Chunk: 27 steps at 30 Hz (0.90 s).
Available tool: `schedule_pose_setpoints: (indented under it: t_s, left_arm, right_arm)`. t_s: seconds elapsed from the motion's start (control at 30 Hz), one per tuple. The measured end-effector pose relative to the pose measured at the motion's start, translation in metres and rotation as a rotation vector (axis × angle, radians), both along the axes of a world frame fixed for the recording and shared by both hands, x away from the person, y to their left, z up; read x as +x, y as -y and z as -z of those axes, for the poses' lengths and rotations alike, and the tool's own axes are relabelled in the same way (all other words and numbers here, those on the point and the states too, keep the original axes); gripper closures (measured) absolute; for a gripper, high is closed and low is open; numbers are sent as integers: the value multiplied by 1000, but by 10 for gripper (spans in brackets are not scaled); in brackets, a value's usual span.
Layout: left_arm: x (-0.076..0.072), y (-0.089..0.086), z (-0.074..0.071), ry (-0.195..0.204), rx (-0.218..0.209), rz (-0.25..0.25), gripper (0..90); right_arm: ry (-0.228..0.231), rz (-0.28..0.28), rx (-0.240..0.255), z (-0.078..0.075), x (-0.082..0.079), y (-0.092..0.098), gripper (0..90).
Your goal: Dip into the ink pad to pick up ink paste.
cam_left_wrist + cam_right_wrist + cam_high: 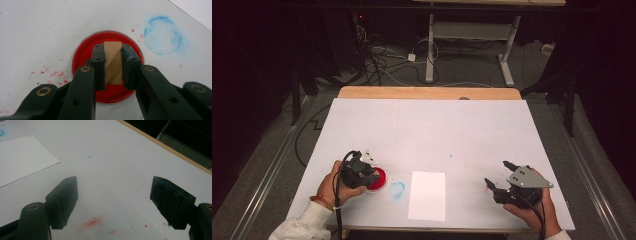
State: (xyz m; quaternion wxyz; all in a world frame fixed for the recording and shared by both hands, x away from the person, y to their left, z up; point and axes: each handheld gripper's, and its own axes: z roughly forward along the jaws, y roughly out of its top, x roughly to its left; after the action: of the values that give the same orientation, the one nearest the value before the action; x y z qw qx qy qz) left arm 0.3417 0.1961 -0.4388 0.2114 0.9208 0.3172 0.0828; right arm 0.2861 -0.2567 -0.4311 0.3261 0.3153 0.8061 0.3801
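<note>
The wooden block (113, 62) sits pinched in the left gripper (113, 65) over the red dish (82, 53), perhaps touching the ink. Tilting could smear red beyond the dish toward the paper (427, 195). The right gripper (113, 205), far from the dish, stands spread and empty.

White sheet of paper (427, 195) lies near the front edge, mid-table, with a smudgy blue ring stain (397, 189) just left of it. Tangled cables (382, 62) on the floor beyond the table's far edge.
</note>
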Motion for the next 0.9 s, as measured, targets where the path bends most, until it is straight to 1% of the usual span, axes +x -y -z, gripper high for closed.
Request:
schedule_pose_setpoints:
  t_s: [0.1,0.27,0.33,0.47,0.6,0.7,0.9]
  left_arm:
    - [0,2,3,-13,8,4,739]
    - [4,0,4,-42,-5,-7,740]
    - [4,2,4,-49,-1,-14,740]
    - [4,5,3,-48,24,-18,741]
    - [5,4,4,-55,19,-18,741]
    - [5,5,3,-55,27,-16,741]
    - [6,3,3,-66,14,-15,741]
  right_arm:
    - [-1,-1,-3,0,0,0,227]
    - [1,3,-1,0,0,0,227]
    - [0,0,-3,0,0,-1,227]
    - [-2,-1,-4,0,0,-1,227]
    - [-1,-2,-5,0,0,-1,227]
    - [-2,-3,-5,0,0,-1,227]
    - [-2,2,0,0,2,-1,228]
